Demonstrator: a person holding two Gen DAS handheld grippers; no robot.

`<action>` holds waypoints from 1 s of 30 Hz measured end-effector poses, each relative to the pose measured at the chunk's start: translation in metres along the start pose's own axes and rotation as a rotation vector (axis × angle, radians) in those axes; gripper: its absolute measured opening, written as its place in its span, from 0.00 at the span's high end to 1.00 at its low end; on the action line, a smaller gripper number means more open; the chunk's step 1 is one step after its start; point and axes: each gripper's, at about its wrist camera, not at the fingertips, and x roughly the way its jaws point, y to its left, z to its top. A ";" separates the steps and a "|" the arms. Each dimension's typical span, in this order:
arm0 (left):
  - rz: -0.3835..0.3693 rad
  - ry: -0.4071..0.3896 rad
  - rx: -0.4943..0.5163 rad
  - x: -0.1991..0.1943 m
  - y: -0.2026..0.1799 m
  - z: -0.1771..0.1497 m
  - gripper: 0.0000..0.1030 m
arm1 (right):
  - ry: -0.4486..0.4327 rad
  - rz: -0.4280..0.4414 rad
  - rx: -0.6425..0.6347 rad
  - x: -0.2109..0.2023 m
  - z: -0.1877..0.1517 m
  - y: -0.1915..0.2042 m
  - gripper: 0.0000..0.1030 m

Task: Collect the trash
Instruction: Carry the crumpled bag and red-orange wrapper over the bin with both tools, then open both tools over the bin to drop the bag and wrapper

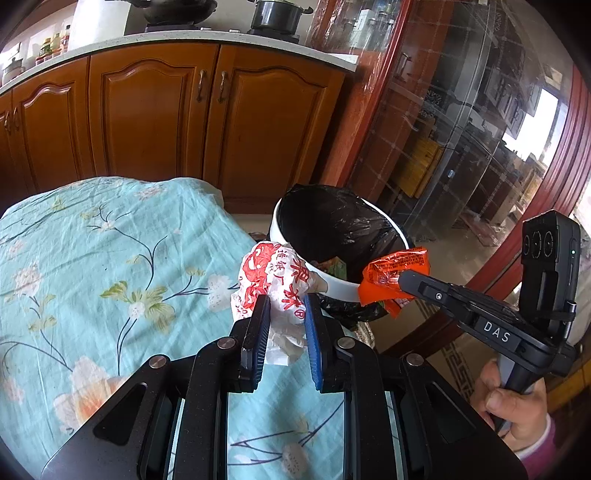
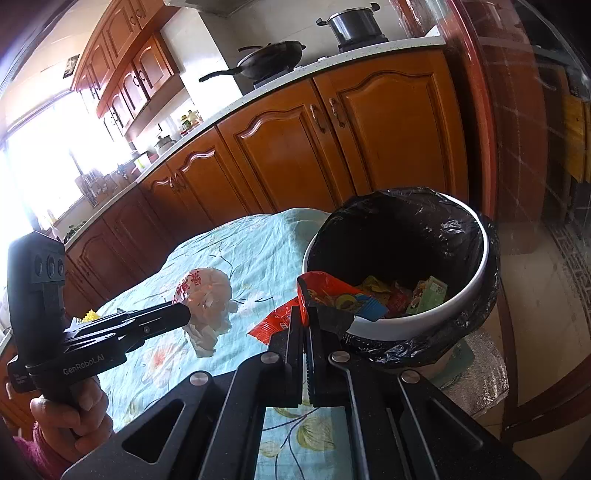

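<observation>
A round white plastic bin lined with a black bag stands just beside the edge of the table under a floral turquoise cloth, with wooden base cabinets behind both. Crumpled wrappers lie in the bin. A crumpled white paper wrapper with red print hangs over the table near the bin's rim; an orange-red plastic wrapper hangs at the rim.

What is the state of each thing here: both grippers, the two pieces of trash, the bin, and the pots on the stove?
left gripper: shut on the crumpled paper.
crumpled paper: crumpled, held off the tablecloth.
right gripper: shut on the orange wrapper.
orange wrapper: held at the rim of the trash bin.
trash bin: open, lined with black bag, trash inside.
pot: lidded, on stove.
wok: uncovered, on stove.
</observation>
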 end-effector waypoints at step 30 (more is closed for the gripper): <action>-0.053 0.089 0.107 0.096 -0.049 0.081 0.83 | 0.066 -0.163 -0.098 0.029 0.059 -0.056 0.99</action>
